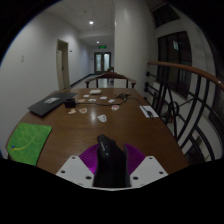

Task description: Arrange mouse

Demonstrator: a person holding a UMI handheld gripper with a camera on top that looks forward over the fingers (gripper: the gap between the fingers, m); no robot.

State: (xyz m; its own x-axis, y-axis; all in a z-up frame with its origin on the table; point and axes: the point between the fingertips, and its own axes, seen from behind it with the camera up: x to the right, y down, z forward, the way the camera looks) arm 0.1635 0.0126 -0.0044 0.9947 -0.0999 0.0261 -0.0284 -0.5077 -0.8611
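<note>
A black computer mouse (108,160) stands upright between my fingers, its back toward the camera. The purple pads (128,157) press against it on both sides, so my gripper (109,166) is shut on the mouse and holds it above the near end of a long brown wooden table (70,135).
A green mat (29,138) lies on the table ahead to the left. A closed dark laptop (50,103) sits farther left. Small white items (103,118) and papers lie across the far part of the table. A stair railing (190,100) runs along the right.
</note>
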